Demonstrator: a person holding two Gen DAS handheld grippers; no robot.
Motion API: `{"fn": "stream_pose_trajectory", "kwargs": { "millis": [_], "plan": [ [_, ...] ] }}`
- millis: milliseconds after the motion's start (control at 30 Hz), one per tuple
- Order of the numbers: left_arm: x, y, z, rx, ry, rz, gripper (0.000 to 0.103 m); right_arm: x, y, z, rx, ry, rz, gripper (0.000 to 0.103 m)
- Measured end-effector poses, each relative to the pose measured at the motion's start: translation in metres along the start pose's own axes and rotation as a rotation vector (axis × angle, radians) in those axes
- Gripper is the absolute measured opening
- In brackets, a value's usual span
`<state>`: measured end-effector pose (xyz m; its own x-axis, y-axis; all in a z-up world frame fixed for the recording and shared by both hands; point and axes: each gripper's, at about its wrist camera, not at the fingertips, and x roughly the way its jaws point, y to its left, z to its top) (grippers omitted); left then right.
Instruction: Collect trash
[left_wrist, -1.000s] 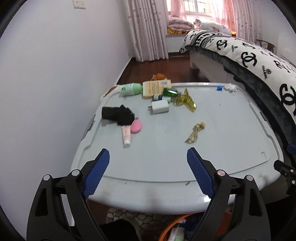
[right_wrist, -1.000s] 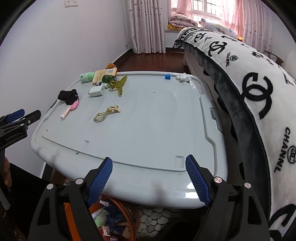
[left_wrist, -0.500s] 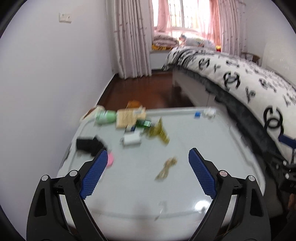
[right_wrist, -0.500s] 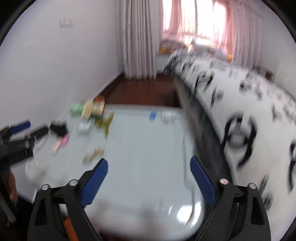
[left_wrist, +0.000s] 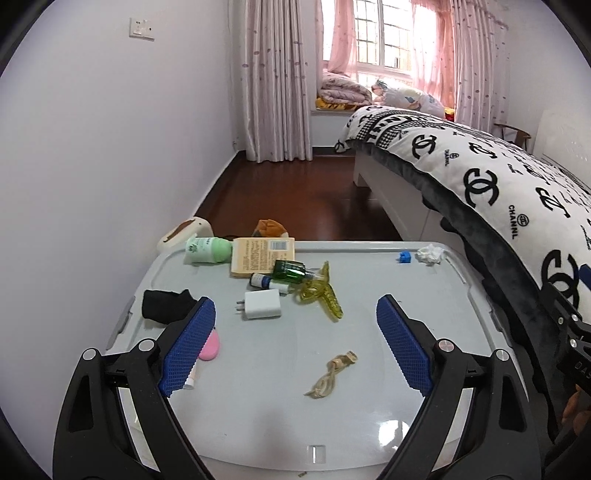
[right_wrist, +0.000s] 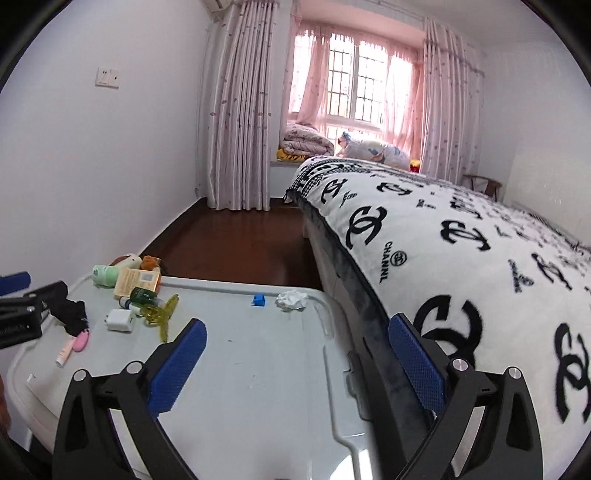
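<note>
Grey lid (left_wrist: 369, 424), charger (left_wrist: 262, 303), hair clip (left_wrist: 325, 295), bed (right_wrist: 461, 258) alongside

The left tongs' blue finger (left_wrist: 189, 349) hides much of the pink case (left_wrist: 210, 345), perhaps a compact.

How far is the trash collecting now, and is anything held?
Nothing looks collected yet. The crumpled tissue and the tan rubber band lie on the grey lid. The left gripper and the right gripper, whose jaws have just been opening, are both open with nothing between them.
</note>
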<state>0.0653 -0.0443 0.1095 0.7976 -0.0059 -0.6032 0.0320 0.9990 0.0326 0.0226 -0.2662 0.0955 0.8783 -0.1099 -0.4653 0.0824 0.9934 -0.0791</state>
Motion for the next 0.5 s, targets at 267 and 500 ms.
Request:
{"fn": "stream_pose_trajectory", "kwargs": {
  "millis": [267,500],
  "plan": [
    [-0.002,-0.002,0.000,0.008,-0.015,-0.016,0.087,-0.009,0.011,0.000,-0.056,-0.034,0.001,0.097],
    [-0.004,-0.004,0.001,0.012,-0.031,-0.010,0.087,-0.014,0.024,-0.002,-0.114,-0.048,0.005,0.098]
  ]
}}
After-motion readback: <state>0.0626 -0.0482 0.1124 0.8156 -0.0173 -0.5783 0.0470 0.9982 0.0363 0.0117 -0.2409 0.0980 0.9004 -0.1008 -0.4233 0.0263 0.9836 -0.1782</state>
